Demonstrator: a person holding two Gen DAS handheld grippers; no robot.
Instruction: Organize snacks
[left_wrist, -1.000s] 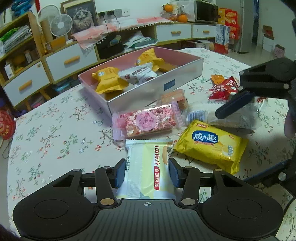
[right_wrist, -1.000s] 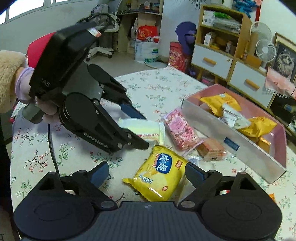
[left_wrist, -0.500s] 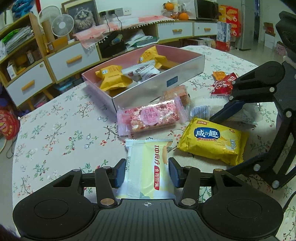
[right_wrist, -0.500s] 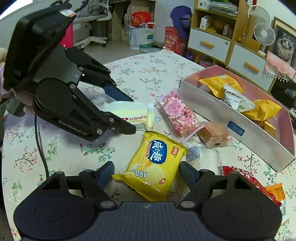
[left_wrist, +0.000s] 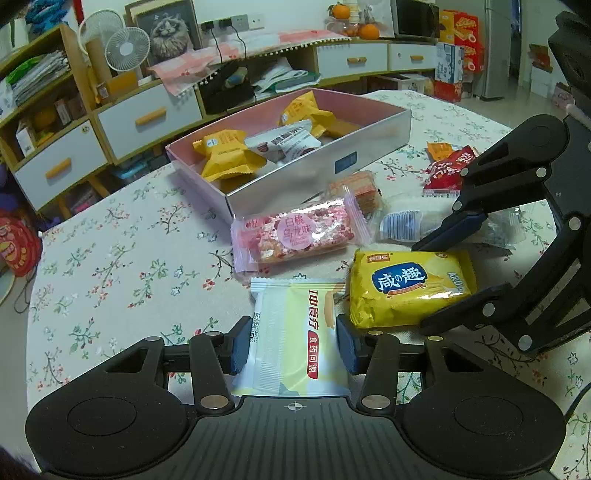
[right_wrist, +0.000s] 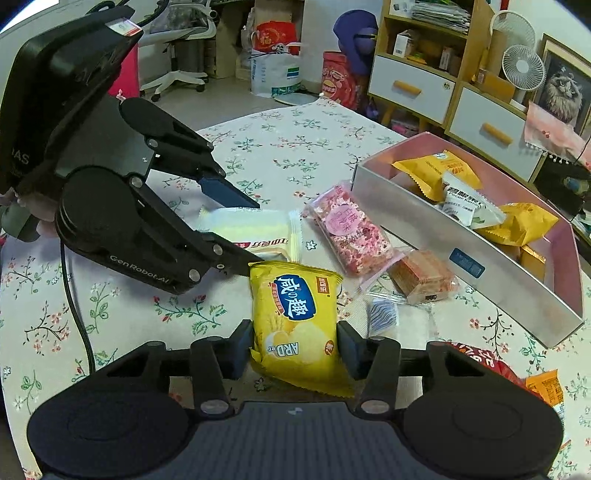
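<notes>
yellow chip bag (right_wrist: 295, 325) lengthwise between closing right gripper (right_wrist: 295, 349)

Pink packet (left_wrist: 299, 234) and wafer pack (left_wrist: 360, 190) block the box's (left_wrist: 317, 173) near wall.

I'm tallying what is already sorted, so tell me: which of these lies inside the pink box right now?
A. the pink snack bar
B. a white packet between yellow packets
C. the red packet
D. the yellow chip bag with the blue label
B: a white packet lies in the pink box between yellow packets; the other three lie out on the table.
</notes>
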